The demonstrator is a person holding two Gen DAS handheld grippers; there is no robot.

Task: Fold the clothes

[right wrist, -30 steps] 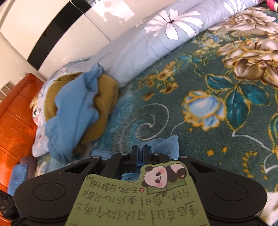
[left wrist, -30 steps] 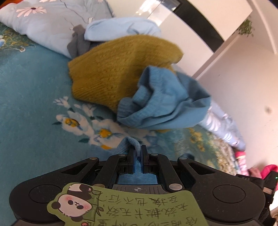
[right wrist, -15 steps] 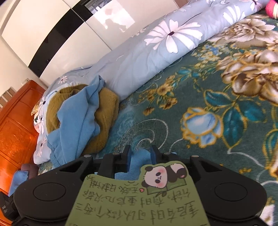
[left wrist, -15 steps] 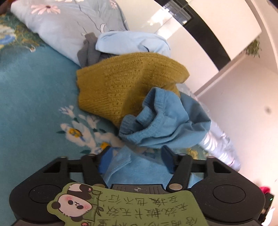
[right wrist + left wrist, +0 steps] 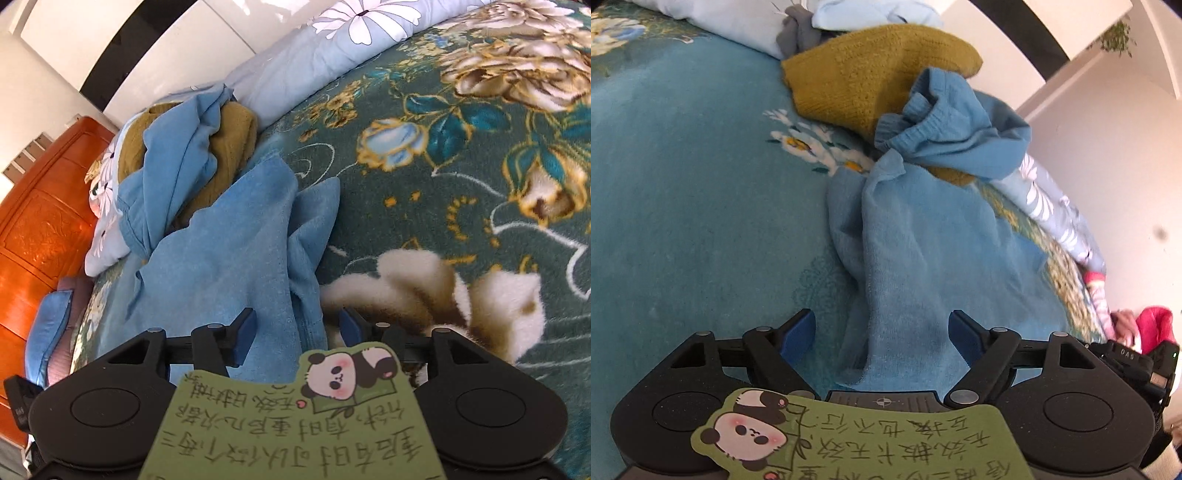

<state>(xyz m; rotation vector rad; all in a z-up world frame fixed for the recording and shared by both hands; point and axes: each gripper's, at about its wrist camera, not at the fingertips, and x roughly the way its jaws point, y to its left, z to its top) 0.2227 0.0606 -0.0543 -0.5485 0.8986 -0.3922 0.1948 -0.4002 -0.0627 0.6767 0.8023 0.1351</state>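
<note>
On the bed, a light blue garment [image 5: 923, 258] lies loosely spread over the teal floral blanket [image 5: 683, 203], with a rumpled ridge running along its length. Left hand-held gripper [image 5: 882, 332]: jaws are opening and stand wide apart, one blue pad on each side of the garment's near edge; neither pad presses on the fabric. Right hand-held gripper [image 5: 297, 330]: jaws are opening, moderately spread, with the same garment's [image 5: 229, 266] near edge lying between the pads and no pad clamping it. Beyond the garment's far end, a mustard knitted sweater [image 5: 871, 77] rests against a second, crumpled blue garment [image 5: 956, 129], which lies partly on top of it. Behind this pile lies a pale blue quilt [image 5: 321, 55] with white flower print. An orange wooden headboard [image 5: 40, 221] stands at the left edge of the right wrist view.
</note>
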